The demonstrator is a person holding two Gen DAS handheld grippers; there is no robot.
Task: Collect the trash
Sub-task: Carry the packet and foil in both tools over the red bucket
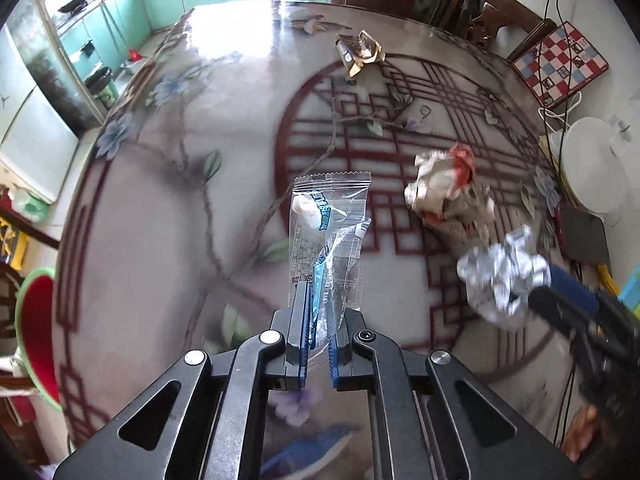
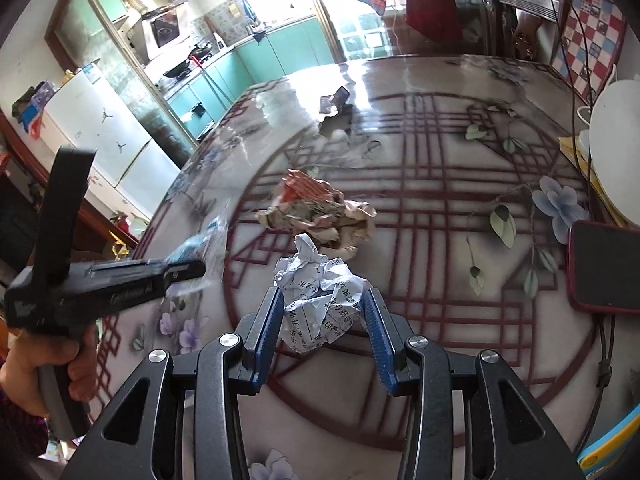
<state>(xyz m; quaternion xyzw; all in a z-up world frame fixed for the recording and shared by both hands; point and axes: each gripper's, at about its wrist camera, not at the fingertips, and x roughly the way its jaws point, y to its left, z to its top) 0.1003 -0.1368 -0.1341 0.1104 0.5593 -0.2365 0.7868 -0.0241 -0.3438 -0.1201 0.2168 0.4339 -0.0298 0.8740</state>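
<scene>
Two grippers: both held trash above the patterned bench [image 1: 200,80].
Left gripper [image 1: 319,344]: lower centre of the left wrist view, jaws narrowed onto the bottom edge of a clear plastic wrapper [image 1: 328,236], which stood up from them.
Right gripper [image 2: 324,320]: lower centre of the right wrist view, jaws part-open, pressed on either side of a crumpled white paper ball [image 2: 320,300].
Crumpled red-and-tan paper [image 2: 316,208]: lay on the bench, centre of the right wrist view, just beyond the ball.
Foil scrap [image 1: 360,54]: upper centre, far side of the bench.
Phone [image 2: 604,264]: right edge, on the bench.
</scene>
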